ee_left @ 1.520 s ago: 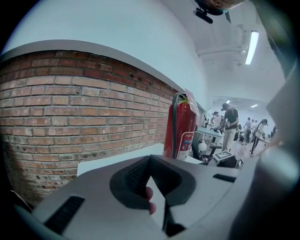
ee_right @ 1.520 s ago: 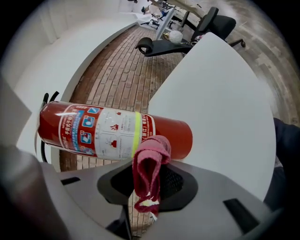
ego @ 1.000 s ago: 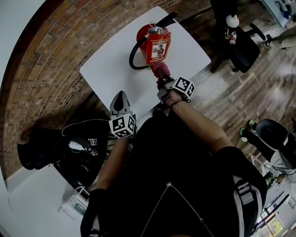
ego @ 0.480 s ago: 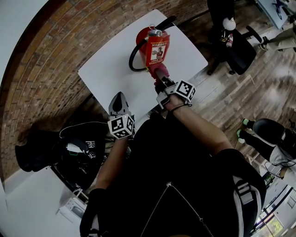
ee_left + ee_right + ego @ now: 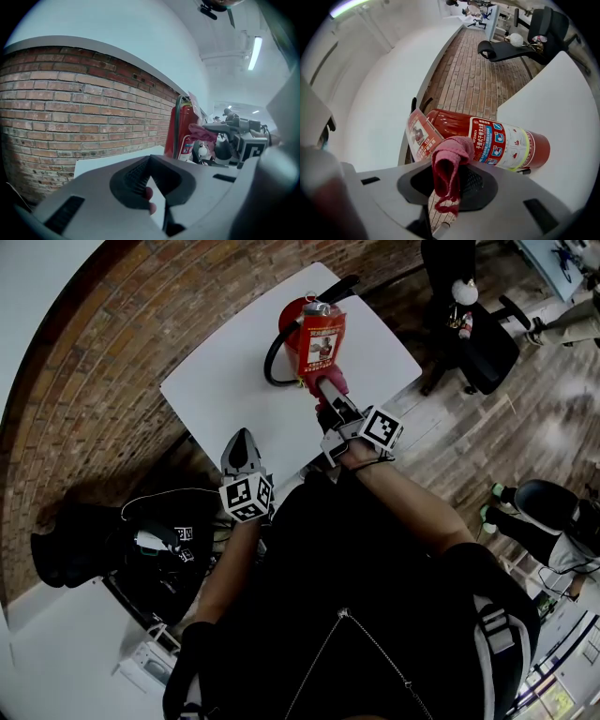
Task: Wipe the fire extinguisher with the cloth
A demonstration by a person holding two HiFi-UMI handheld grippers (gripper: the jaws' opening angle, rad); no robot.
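Note:
A red fire extinguisher (image 5: 314, 334) stands upright on the white table (image 5: 225, 390), with a black hose and a red tag hanging from its top. It also shows in the right gripper view, fire extinguisher (image 5: 501, 140), and in the left gripper view, fire extinguisher (image 5: 183, 126). My right gripper (image 5: 330, 399) is shut on a pink cloth (image 5: 328, 386), which presses against the extinguisher's lower side. The cloth (image 5: 449, 166) hangs folded between the right jaws. My left gripper (image 5: 242, 448) hovers over the table's near edge, shut and empty, apart from the extinguisher.
A brick wall (image 5: 84, 381) runs behind the table. Black office chairs (image 5: 478, 329) stand on the wooden floor to the right. Dark bags (image 5: 141, 540) and a white box lie low on the left. Another person's legs (image 5: 539, 517) show at the far right.
The right gripper with the cloth has stayed low on the extinguisher's near side, shifting only slightly along it. The left gripper has hardly moved.

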